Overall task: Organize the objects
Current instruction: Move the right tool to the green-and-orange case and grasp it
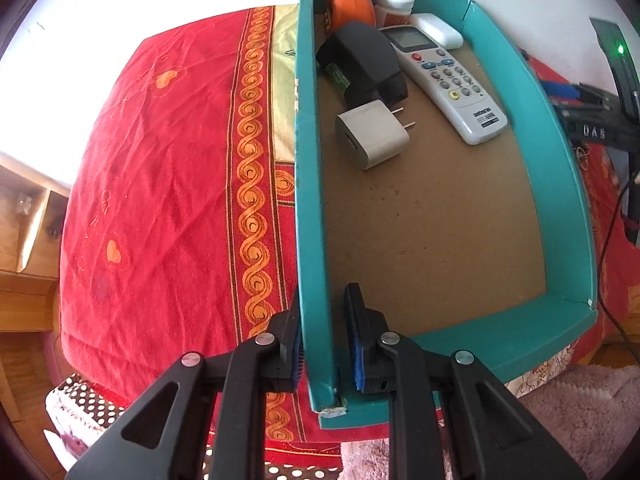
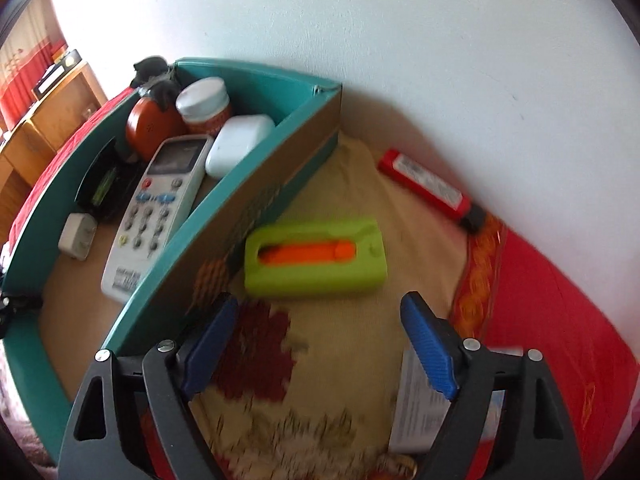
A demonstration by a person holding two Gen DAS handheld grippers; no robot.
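6 things in box: the teal box [image 1: 576, 184] holds a remote [image 1: 448, 80], white charger [image 1: 372, 134], black adapter [image 1: 360, 62], white case [image 1: 436, 30], jar [image 1: 394, 4] and orange toy [image 1: 352, 8], crowded toward its far end.
Left gripper [image 1: 324, 340]: pointing down, clamped on the box's side wall near its near corner.
Right gripper [image 2: 320, 344]: jaws spread wide, nothing between them, over the bed cover [image 2: 348, 400].
Outside box: green case [image 2: 316, 260] lies just beside the box's outer wall.

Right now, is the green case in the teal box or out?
Out. The green case lies on the cloth beside the teal box, outside its wall, ahead of the open right gripper.
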